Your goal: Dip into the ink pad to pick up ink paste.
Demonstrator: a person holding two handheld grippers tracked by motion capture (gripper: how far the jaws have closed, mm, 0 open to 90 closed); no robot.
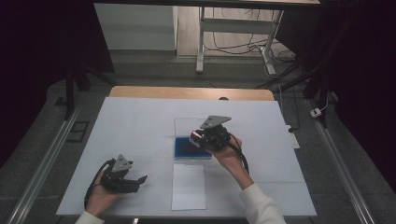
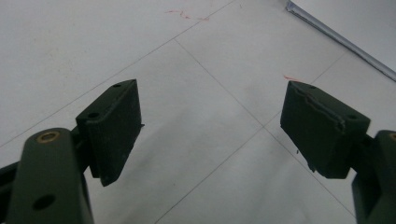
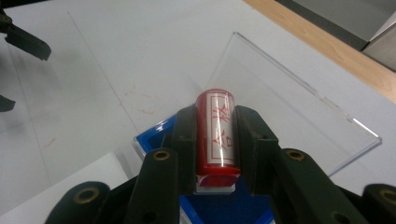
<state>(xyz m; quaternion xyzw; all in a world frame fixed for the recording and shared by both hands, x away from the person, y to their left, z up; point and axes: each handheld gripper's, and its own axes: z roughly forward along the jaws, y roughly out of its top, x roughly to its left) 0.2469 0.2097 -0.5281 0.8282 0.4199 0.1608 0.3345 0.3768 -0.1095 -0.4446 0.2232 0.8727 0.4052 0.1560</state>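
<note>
From the high view, the right gripper (image 1: 198, 137) hangs over the blue ink pad (image 1: 187, 149), which lies near the middle of the worktop (image 1: 140, 121) with its clear lid (image 1: 187, 125) folded back toward the far edge. A white sheet (image 1: 188, 186) lies just nearer, at the near edge, probably so the inked stamp has only a short way to travel. The left gripper (image 1: 140, 179) rests low toward the near left corner, apart from the work (likely just waiting).

In the left gripper view, the jaws stand wide with only bare worktop (image 2: 205, 93) between them.

In the right gripper view, the jaws are closed on the red stamp (image 3: 218, 135), one on each flank of its barrel, so the printed label faces the camera. Its long axis runs along the jaws, away from the hand, rounded end up and away toward the lid (image 3: 289, 102). The flat base sits low by the blue pad (image 3: 154, 135); I cannot tell if they touch. That hold would suit pressing the stamp down for ink.
</note>
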